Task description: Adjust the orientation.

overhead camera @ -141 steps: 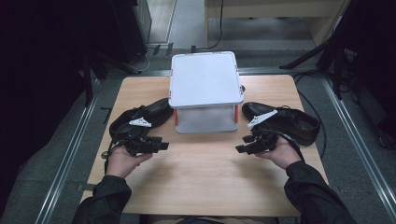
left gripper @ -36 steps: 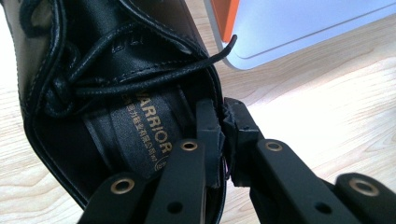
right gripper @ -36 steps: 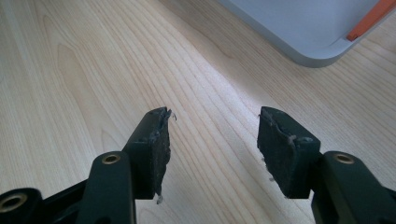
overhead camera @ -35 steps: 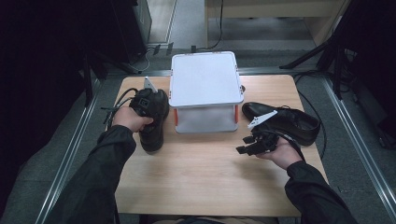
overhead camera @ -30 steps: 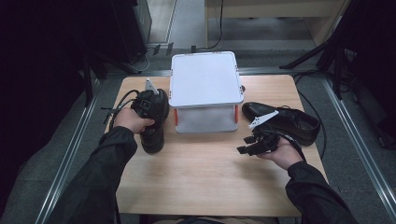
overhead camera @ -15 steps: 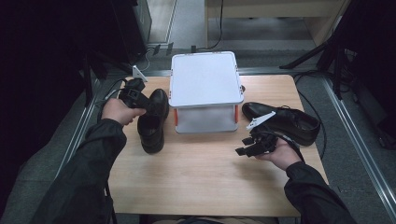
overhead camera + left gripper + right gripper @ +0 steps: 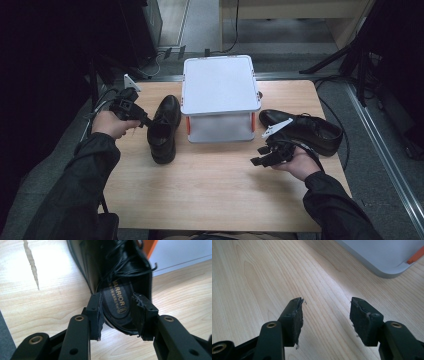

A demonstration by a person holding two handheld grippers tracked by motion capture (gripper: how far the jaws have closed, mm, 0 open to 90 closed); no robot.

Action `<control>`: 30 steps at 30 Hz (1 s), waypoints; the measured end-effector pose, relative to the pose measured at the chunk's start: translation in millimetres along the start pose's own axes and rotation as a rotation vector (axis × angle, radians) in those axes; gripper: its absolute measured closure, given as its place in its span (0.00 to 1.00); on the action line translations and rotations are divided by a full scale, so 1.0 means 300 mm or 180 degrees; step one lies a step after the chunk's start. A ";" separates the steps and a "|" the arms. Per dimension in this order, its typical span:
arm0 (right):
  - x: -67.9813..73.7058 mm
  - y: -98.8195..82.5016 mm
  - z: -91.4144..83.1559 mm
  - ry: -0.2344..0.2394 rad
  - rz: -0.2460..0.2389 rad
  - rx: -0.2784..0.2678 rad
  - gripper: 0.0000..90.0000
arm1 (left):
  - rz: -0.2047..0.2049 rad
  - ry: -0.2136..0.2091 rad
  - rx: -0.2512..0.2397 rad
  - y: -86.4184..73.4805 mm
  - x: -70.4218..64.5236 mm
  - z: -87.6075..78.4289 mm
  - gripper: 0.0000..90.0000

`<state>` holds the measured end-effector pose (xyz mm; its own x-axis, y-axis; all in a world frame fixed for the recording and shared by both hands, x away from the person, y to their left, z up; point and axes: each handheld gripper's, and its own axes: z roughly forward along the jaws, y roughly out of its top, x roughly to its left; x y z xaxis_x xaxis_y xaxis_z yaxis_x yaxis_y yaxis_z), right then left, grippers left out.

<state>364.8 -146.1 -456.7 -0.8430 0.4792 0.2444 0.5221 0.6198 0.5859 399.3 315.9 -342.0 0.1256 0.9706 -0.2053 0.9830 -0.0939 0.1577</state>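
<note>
From the high view, my left gripper (image 7: 146, 121) is held out over the left side of the pale wooden table (image 7: 215, 195), sleeve stretched forward, its tip just beside the heel of the black leather lace-up shoe (image 7: 164, 128), which stands on its sole close to the left wall of the grey plastic box with orange latches (image 7: 220, 97). My right gripper (image 7: 261, 156) rests low near the table's right front, in front of a second black leather shoe (image 7: 305, 131) lying to the box's right. Grey floor and dark stands surround the table.

In the left gripper view, the jaws have just been opening; they stand apart on either side of the shoe's heel opening (image 7: 117, 305), pads clear of the leather, gold lettering on the insole between them.

In the right gripper view, the jaws are spread wide over bare wood grain (image 7: 262, 277), worn pads frayed, a corner of the grey box (image 7: 384, 255) beyond.
</note>
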 end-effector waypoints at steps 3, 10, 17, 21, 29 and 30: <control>0.001 0.005 0.003 0.0010 0.0003 0.0007 0.49 | -0.0075 -0.0002 0.0017 -0.007 0.022 0.025 0.66; 0.001 0.009 0.007 0.0010 -0.0013 0.0009 0.49 | -0.0078 0.0020 0.0127 -0.019 0.038 0.120 0.64; 0.003 0.005 0.005 0.0008 0.0004 0.0023 0.49 | -0.0127 0.0038 0.0149 -0.007 0.033 0.183 0.67; 0.001 0.001 0.004 0.0000 0.0000 0.0017 0.49 | -0.0169 0.0061 0.0175 0.005 0.048 0.211 0.71; 0.002 0.001 0.006 0.0004 0.0009 0.0027 0.49 | -0.0288 0.0021 0.0227 0.025 0.073 0.243 0.80; 0.002 0.001 0.006 0.0005 0.0014 0.0026 0.49 | -0.0294 0.0024 0.0242 0.027 0.076 0.245 0.81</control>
<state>364.7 -144.6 -457.6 -0.8410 0.4809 0.2481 0.5268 0.6228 0.5785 419.9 320.9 -416.4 0.0334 0.9775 -0.2083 0.9977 -0.0202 0.0648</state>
